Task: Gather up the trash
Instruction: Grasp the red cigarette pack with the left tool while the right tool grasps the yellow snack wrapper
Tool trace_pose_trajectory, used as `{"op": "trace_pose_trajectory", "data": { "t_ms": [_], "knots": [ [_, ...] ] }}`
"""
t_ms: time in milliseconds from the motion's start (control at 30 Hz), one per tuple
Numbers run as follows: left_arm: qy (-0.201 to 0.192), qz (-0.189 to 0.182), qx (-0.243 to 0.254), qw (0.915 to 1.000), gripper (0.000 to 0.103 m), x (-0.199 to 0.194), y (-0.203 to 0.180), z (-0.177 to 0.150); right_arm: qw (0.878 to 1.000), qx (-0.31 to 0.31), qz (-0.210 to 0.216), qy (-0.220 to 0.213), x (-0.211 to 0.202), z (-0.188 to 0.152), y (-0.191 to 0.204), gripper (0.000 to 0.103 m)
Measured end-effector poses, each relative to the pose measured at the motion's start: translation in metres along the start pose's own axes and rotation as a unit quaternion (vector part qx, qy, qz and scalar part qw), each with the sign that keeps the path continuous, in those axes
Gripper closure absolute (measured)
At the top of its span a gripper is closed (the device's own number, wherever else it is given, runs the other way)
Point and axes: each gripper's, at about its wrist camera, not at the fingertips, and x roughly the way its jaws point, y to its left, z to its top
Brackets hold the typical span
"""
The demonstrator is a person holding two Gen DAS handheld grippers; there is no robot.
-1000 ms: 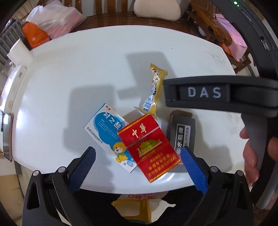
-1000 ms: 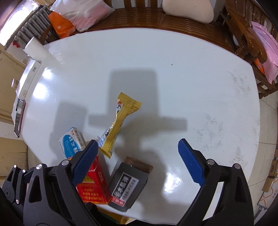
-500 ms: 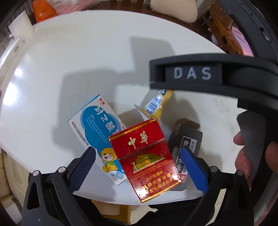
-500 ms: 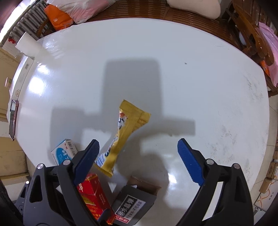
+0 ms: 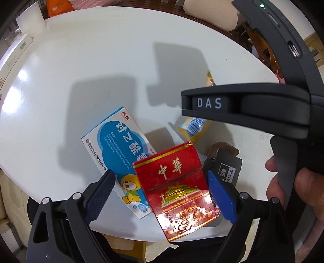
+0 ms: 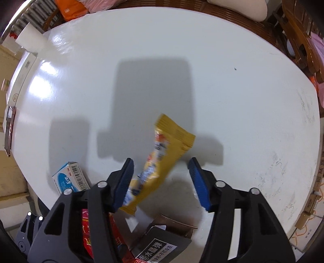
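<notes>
Several pieces of trash lie near the front edge of a white round table. My left gripper is open, its jaws on either side of a red cigarette pack. A blue-and-white medicine box lies left of the pack, a dark grey box to its right. My right gripper is open around a yellow snack wrapper. The right gripper's body covers most of the wrapper in the left wrist view. The medicine box, red pack and grey box show low in the right wrist view.
Wooden chairs with a cushion and pink and orange bags stand behind the table. A white box sits at the far left rim. A wide bare stretch of table lies behind the trash.
Both grippers have moved down and closer to the table. The right gripper's jaws have narrowed and now sit around the yellow wrapper. The left gripper now straddles the red pack.
</notes>
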Motion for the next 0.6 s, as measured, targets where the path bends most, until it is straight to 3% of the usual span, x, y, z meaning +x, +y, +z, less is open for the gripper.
{"op": "trace_pose_trajectory", "data": {
  "t_ms": [133,200,367,600],
  "knots": [
    [-0.003,-0.002,-0.007,1.0000,0.014,0.000,0.002,-0.001,1.000,-0.010,-0.020,-0.007,-0.001,-0.004,0.001,0.064],
    [-0.003,-0.005,-0.011,0.9999,0.015,-0.001,0.003,-0.001,1.000,-0.009,-0.018,-0.009,-0.002,-0.005,0.000,0.074],
    [-0.007,-0.003,-0.010,0.9999,0.021,-0.014,0.011,-0.003,1.000,-0.002,-0.001,-0.011,-0.003,-0.006,-0.005,0.086],
    [-0.013,0.004,-0.007,0.9999,0.021,-0.016,0.013,-0.004,1.000,-0.004,0.002,-0.019,-0.006,-0.006,0.002,0.090]
  ]
}}
